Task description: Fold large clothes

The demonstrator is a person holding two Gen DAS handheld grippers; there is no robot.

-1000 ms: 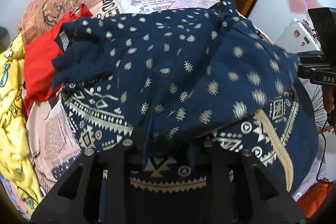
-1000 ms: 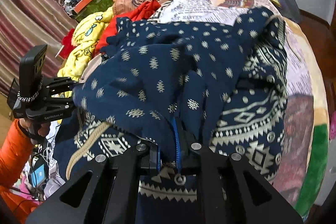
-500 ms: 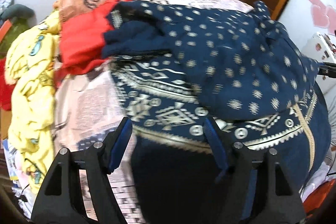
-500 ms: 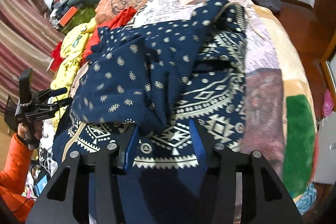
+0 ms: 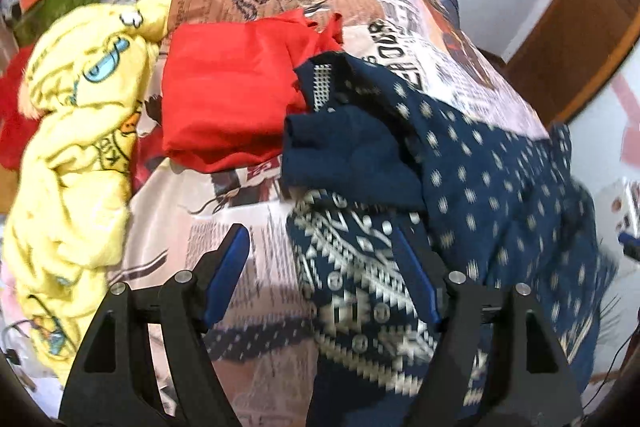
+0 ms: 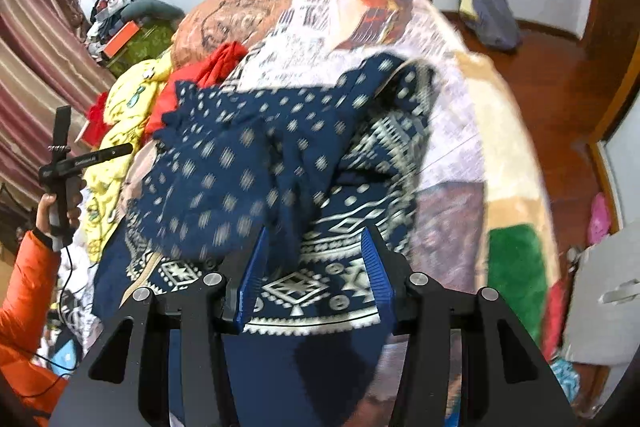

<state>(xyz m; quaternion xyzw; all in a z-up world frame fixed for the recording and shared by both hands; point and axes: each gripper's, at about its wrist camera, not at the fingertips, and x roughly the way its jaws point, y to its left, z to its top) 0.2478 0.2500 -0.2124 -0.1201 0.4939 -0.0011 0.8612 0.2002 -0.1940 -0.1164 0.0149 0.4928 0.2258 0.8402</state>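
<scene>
Navy patterned garment (image 5: 460,187) lies on the bed (image 6: 452,147), one dotted layer flopped over the banded layer below, rumpled rather than flat. Part of it hangs off the near edge of the bed in the right wrist view.

Your left hand-held gripper (image 5: 320,271) is wide open, holding nothing; its right finger sits over the garment's left edge and its left finger over bare bedspread, so it straddles that edge. Your right hand-held gripper (image 6: 314,271) is also spread wide and empty, both fingers over the banded hem area.

My read: the fold-over is laid down and both hands are free to regrip. The top layer is bunched toward the middle, probably because the cloth is soft and slumps, so it likely needs smoothing before another fold.

Red garment (image 5: 232,99) touches the navy one's far-left corner; yellow printed garment (image 5: 76,155) lies further left. Watch you don't snag the red one.
</scene>
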